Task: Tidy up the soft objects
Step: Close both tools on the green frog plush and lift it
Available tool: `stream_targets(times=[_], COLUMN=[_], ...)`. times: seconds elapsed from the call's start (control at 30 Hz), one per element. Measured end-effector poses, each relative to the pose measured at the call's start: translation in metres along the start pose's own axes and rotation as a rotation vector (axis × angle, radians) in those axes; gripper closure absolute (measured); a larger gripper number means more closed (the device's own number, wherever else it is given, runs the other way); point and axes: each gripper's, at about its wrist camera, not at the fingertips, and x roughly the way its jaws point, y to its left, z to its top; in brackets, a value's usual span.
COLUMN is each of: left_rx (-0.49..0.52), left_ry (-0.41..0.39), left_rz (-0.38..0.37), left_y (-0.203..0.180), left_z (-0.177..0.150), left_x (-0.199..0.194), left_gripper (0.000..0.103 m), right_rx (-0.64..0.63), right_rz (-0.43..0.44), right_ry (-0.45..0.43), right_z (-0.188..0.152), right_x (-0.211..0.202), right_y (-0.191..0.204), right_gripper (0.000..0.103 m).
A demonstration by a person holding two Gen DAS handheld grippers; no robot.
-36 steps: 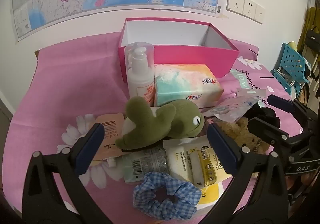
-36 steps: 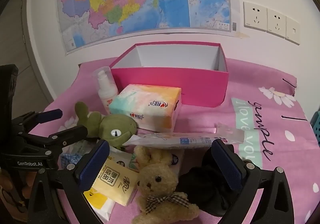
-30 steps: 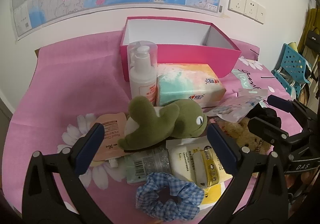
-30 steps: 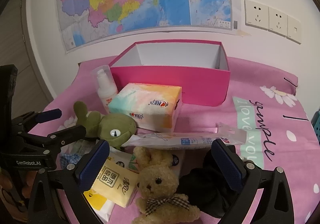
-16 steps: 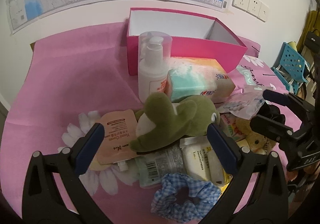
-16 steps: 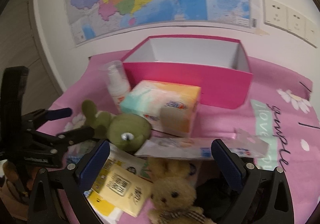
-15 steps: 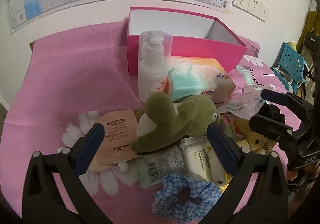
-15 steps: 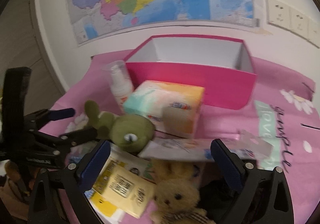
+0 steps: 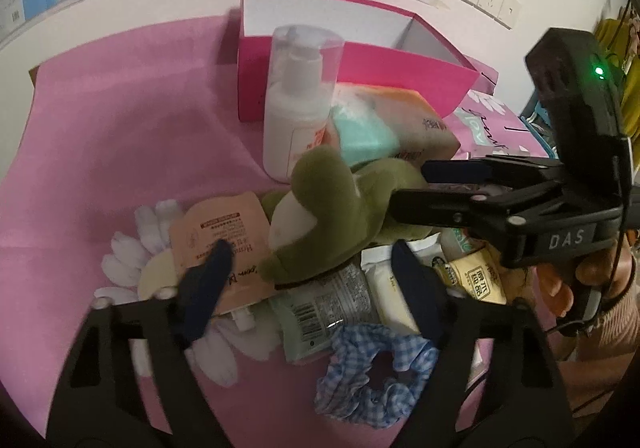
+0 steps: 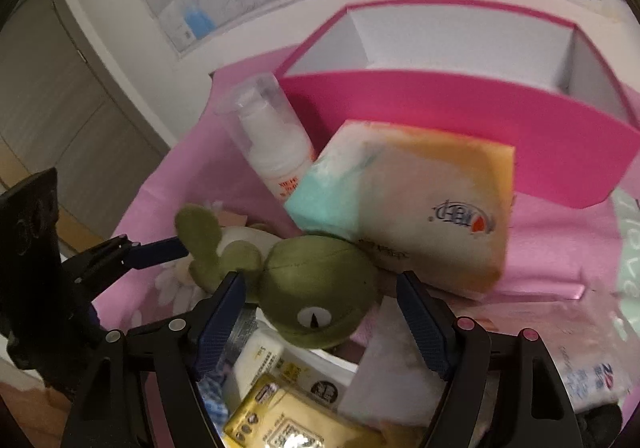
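A green plush animal (image 9: pixel 340 208) lies on the pile in the middle of the pink cloth. Its tail end sits between the fingers of my left gripper (image 9: pixel 308 268), whose jaws are closing; the pads stand clear of it. My right gripper (image 10: pixel 320 300) straddles the green plush's head (image 10: pixel 316 296), jaws also closing, pads close beside it without pressing. In the left wrist view the right gripper (image 9: pixel 410 186) reaches in from the right. A blue checked scrunchie (image 9: pixel 376 372) lies near my left gripper's right finger. The pink box (image 10: pixel 460 120) stands open at the back.
A pump bottle (image 9: pixel 296 116) and a tissue pack (image 10: pixel 412 208) stand just behind the plush. Under it lie a peach sachet (image 9: pixel 224 244), a wipes pack (image 9: pixel 332 308) and yellow packets (image 10: pixel 280 420). A person's hand (image 9: pixel 588 276) holds the right gripper.
Both grippers came down toward the green plush. The right one swung left from over the teddy bear to the plush's head. Both pairs of jaws stand narrower than before.
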Motion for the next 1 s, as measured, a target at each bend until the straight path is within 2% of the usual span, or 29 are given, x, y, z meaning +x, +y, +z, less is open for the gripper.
stream_targets(times=[0.13,0.17,0.23,0.27,0.4,0.6,0.73,0.9,1.0], left_rx=[-0.004,-0.001,0.007,0.013,0.026,0.086,0.132,0.186,0.212], left_ry=[0.036,0.036,0.035,0.031,0.010,-0.077,-0.135,-0.213,-0.250], left_rz=[-0.023,-0.023,-0.024,-0.024,-0.053,-0.094,-0.110,-0.119,-0.102], left_y=[0.005,0.006,0.006,0.006,0.004,-0.014,-0.024,-0.034,-0.038], left_z=[-0.002,-0.001,0.000,0.000,0.001,0.011,0.031,0.064,0.088], left_x=[0.006,0.006,0.005,0.004,-0.004,-0.035,-0.054,-0.072,-0.073], left_gripper=[0.049,0.051,0.051,0.051,0.051,0.051,0.051,0.051,0.051], right_rx=[0.007,0.008,-0.001,-0.004,0.004,-0.020,-0.039,-0.060,-0.066], right_rz=[0.043,0.053,0.058,0.043,0.050,0.022,-0.007,-0.033,-0.051], right_ry=[0.016,0.013,0.006,0.001,-0.034,-0.132,-0.211,-0.304,-0.346], right_z=[-0.003,-0.004,-0.011,-0.013,-0.021,-0.027,-0.023,0.001,0.021], right_x=[0.010,0.010,0.002,0.001,-0.025,-0.071,-0.103,-0.137,-0.142], right_y=[0.002,0.002,0.004,0.005,0.011,0.021,0.023,0.025,0.023], right_gripper=[0.023,0.027,0.032,0.039,0.040,0.041,0.041,0.041,0.041])
